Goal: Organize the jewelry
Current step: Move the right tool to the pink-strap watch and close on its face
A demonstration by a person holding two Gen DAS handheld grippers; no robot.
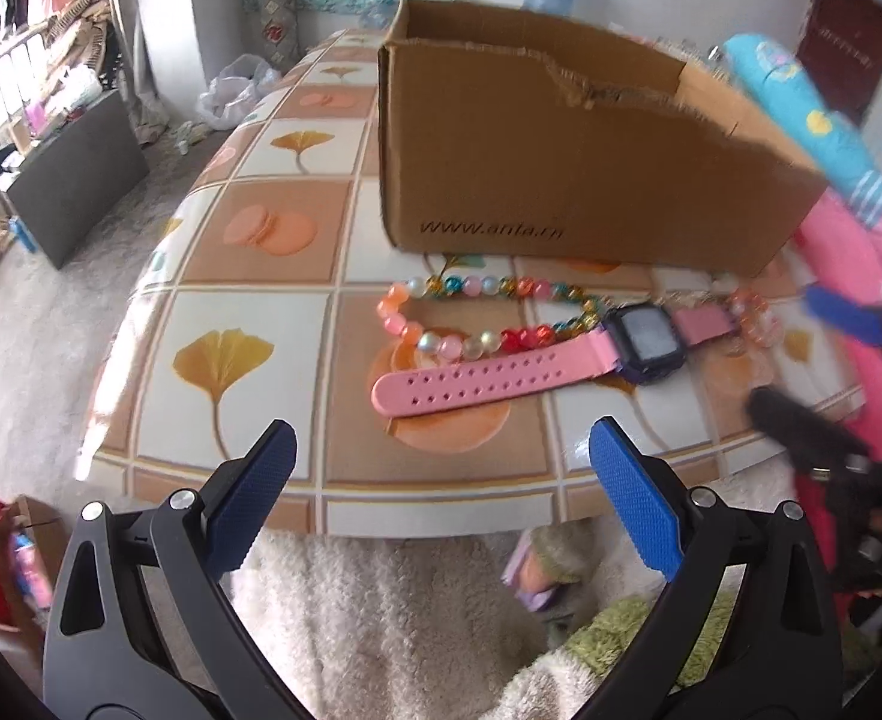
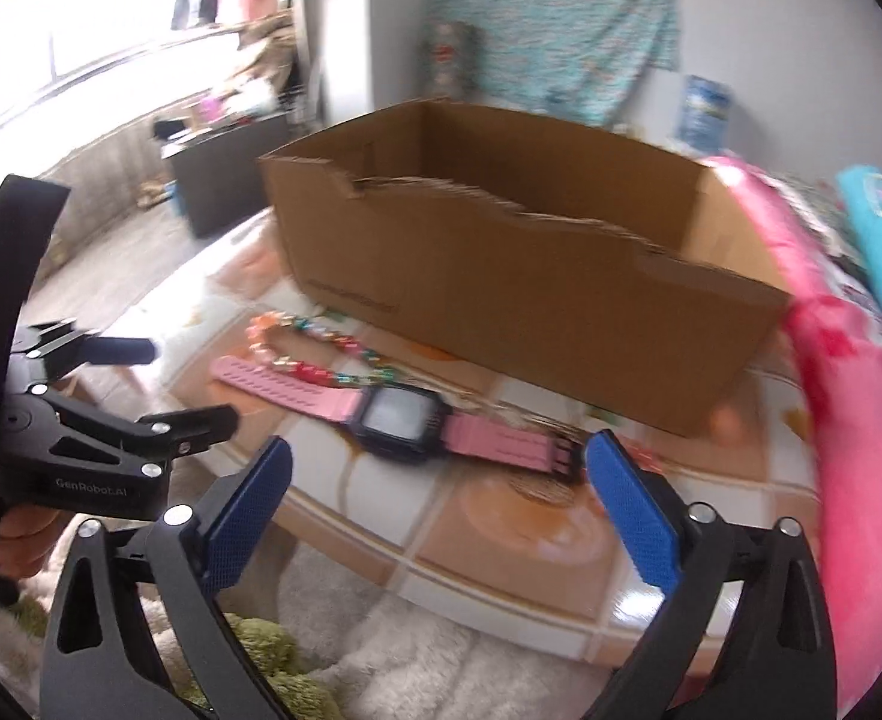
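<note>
A pink-strapped watch with a dark square face lies flat on the patterned tabletop, beside a string of coloured beads. Behind both stands an open cardboard box. My left gripper hovers open at the table's near edge, short of the watch, nothing between its blue pads. In the right wrist view the watch and beads lie ahead of my right gripper, which is open and empty near the strap's buckle end. The box looks empty from this side. The left gripper shows at the left, held by a hand.
Pink and blue fabric lies heaped at the table's right side against the box. A fluffy white and green rug lies below the table's near edge. A dark cabinet and clutter stand on the floor at the left.
</note>
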